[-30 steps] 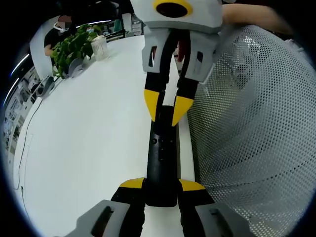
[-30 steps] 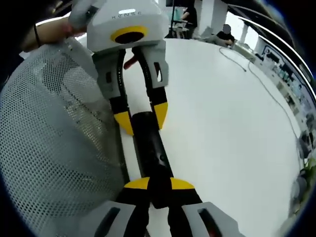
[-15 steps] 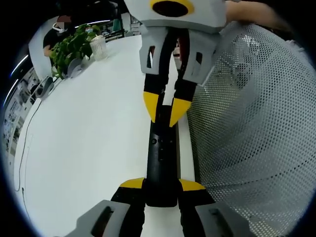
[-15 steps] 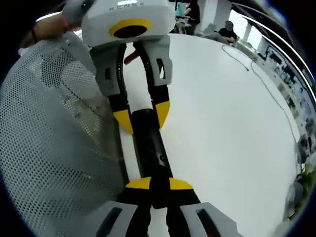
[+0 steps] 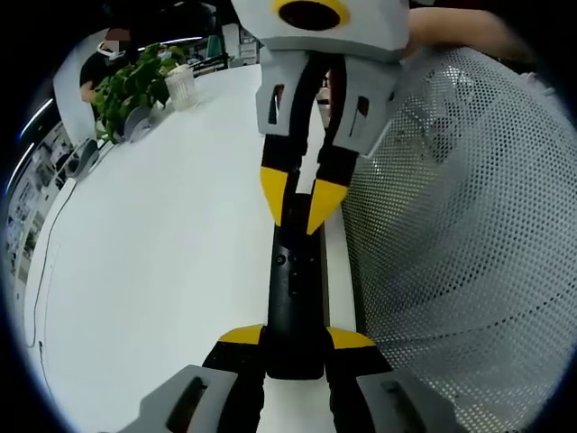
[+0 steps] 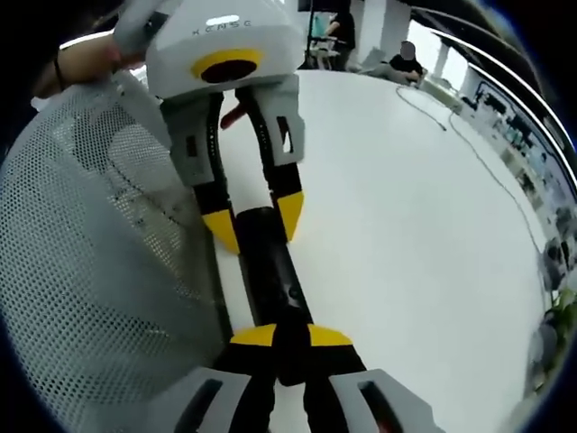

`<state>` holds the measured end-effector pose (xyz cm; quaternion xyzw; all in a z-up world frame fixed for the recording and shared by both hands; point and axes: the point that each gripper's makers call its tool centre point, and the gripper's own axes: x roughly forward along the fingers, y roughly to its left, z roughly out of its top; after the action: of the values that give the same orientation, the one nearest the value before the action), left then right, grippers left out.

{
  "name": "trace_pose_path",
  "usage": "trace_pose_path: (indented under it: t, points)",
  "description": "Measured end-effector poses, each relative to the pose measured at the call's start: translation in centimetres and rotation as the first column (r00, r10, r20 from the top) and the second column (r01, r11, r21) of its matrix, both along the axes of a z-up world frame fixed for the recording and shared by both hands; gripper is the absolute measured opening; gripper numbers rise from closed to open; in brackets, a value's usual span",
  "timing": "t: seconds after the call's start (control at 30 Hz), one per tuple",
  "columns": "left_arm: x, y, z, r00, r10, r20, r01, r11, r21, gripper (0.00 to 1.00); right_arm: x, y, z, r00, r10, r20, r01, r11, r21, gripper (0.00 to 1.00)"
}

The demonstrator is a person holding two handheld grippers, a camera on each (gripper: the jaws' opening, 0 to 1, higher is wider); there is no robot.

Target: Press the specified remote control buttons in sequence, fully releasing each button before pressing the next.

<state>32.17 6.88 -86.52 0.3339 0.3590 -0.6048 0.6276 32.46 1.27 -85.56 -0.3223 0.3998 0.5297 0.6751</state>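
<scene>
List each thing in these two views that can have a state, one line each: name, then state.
Long black remote control: lying on the white table, gripped at both ends.
Left gripper: shut on one end of the remote.
Right gripper: shut on the other end.
White perforated mesh screen: standing beside the remote.
Green potted plant: upright.

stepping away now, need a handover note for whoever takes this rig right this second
Left gripper: shut on the near end of the long black remote control, holding it over the white table.
Right gripper: shut on the remote's other end; in the left gripper view its yellow fingertips nearly meet over that end.
The remote sits between the two grippers, beside the grey perforated mesh chair back. Small round buttons show on its top face; none is under a fingertip.
Done: remote held at both ends. No press can be read from these frames.
Left: the button sequence, releasing fully between presses, as far as can be judged.
</scene>
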Motion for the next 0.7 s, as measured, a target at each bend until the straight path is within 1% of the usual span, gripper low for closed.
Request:
trace_pose_path:
  t: [0.3, 0.4, 0.57, 0.63, 0.7]
  points:
    - [0.01, 0.01, 0.00, 1.000, 0.001, -0.001, -0.001, 1.000, -0.003, 0.25, 0.03, -0.02, -0.07, 1.000, -0.011, -0.018, 0.011, 1.000, 0.012, 0.06]
    - [-0.01, -0.01, 0.00, 1.000, 0.001, -0.001, -0.001, 1.000, -0.004, 0.25, -0.01, 0.03, -0.10, 1.000, 0.007, -0.017, -0.007, 1.000, 0.000, 0.06]
    - [0.01, -0.01, -0.02, 1.000, 0.000, -0.002, 0.000, 1.000, -0.003, 0.25, 0.01, 0.10, -0.13, 0.999, 0.030, -0.032, -0.031, 0.999, -0.032, 0.05]
    - [0.02, -0.01, -0.02, 1.000, 0.001, -0.002, -0.001, 1.000, -0.003, 0.25, 0.04, 0.01, -0.14, 0.999, 0.016, -0.036, -0.017, 1.000, -0.023, 0.06]
    - [0.02, -0.01, -0.03, 1.000, 0.001, -0.002, -0.001, 1.000, -0.004, 0.25, 0.02, -0.04, -0.04, 1.000, -0.006, -0.011, 0.006, 1.000, 0.026, 0.06]
